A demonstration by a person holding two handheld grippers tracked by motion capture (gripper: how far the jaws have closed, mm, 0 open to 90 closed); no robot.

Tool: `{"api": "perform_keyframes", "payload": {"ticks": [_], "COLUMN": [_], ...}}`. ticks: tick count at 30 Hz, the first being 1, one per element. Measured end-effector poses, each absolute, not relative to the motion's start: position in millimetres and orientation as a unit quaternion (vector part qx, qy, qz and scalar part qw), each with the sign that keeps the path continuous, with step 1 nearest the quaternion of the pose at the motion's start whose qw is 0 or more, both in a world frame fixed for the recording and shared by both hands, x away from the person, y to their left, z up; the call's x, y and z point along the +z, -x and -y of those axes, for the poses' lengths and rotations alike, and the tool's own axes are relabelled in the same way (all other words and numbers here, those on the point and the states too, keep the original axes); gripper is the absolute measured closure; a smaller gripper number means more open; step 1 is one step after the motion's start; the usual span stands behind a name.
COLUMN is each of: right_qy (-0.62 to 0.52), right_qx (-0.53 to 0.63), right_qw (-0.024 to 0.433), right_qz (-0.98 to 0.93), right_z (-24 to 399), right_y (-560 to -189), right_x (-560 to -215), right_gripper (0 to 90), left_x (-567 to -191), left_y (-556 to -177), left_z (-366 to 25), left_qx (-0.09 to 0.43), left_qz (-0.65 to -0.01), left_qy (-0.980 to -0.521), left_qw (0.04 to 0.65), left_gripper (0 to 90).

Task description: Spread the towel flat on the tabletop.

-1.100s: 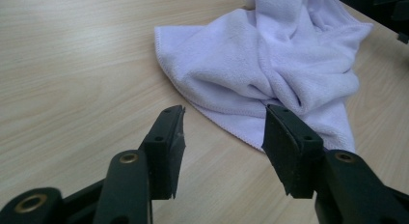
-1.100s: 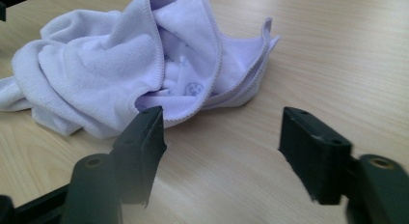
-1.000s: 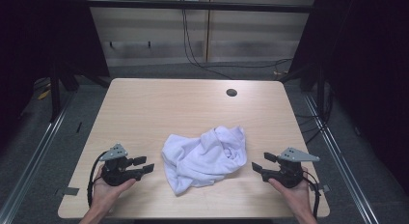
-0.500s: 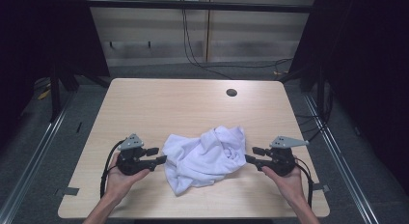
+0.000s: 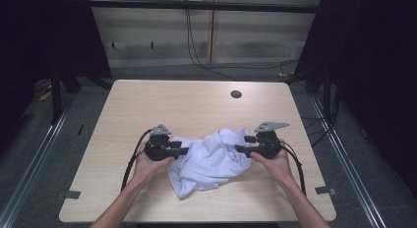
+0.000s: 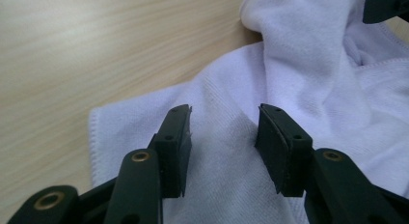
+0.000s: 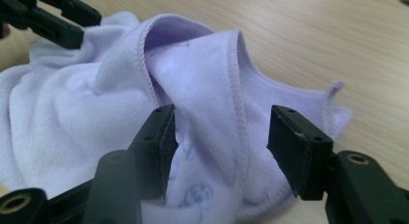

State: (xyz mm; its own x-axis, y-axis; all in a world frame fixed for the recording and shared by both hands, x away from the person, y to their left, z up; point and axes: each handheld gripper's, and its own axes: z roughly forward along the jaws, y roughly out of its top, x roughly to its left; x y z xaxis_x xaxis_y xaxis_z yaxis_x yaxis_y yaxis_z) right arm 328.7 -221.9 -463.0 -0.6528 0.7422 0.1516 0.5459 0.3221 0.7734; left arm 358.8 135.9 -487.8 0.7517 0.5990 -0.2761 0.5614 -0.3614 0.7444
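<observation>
White towel (image 5: 211, 159): crumpled in a heap on the near half of the wooden table (image 5: 187, 105), between the two hands. Left gripper (image 5: 183, 151): at the towel's left edge, jaws apart and just been closing, cloth lying between them, pads not pressing. Right gripper (image 5: 240, 149): at the towel's right edge, jaws spread wide, having just been opening, astride a raised fold, not clamped

Both hands have slid inward across the bench from its outer edges, so the left tongs (image 5: 183, 150) and the right tongs (image 5: 240, 149) now reach into opposite sides of the crumpled white cloth (image 5: 209, 161). The left jaws have just been closing, with cloth between them. The right jaws have just been opening around a raised fold.
</observation>
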Motion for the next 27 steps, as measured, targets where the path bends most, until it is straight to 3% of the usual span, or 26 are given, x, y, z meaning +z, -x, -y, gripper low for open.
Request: {"api": "perform_keyframes", "payload": {"ticks": [1,2,5,6,8,11,21,23,24,27], "right_qy": [-0.402,-0.396,-0.382,-0.382,-0.38,-0.368,-0.342,-0.326,-0.326,-0.317], "right_qx": [0.423,0.415,0.402,0.402,0.403,0.395,0.392,0.387,0.387,0.386], "right_qw": [0.107,0.094,0.08,0.08,0.066,0.056,0.035,0.035,0.035,0.055], "right_qz": [-0.805,-0.814,-0.828,-0.828,-0.83,-0.84,-0.853,-0.862,-0.862,-0.864], "right_z": [219,212,202,202,194,185,166,162,162,160], "right_y": [-333,-338,-337,-337,-333,-328,-302,-291,-291,-288], "right_x": [-466,-474,-484,-484,-487,-490,-491,-488,-488,-476], "right_gripper": [47.1,53.0,69.0,69.0,79.7,82.5,78.8,64.7,64.7,51.3], "left_x": [-492,-497,-498,-497,-496,-495,-490,-483,-483,-473], "left_y": [-360,-358,-356,-354,-346,-335,-290,-280,-280,-285], "left_z": [-136,-135,-139,-141,-148,-156,-176,-182,-182,-180], "left_qx": [0.018,0.023,0.016,0.013,0.016,0.014,-0.004,0.008,0.008,0.012], "left_qz": [-0.359,-0.352,-0.353,-0.352,-0.345,-0.333,-0.309,-0.313,-0.313,-0.32], "left_qy": [-0.826,-0.841,-0.84,-0.843,-0.848,-0.856,-0.867,-0.858,-0.858,-0.839], "left_qw": [0.435,0.411,0.412,0.408,0.402,0.395,0.391,0.408,0.408,0.44], "left_gripper": [63.7,73.2,81.5,81.5,83.9,84.3,79.0,66.0,62.2,56.3]}}
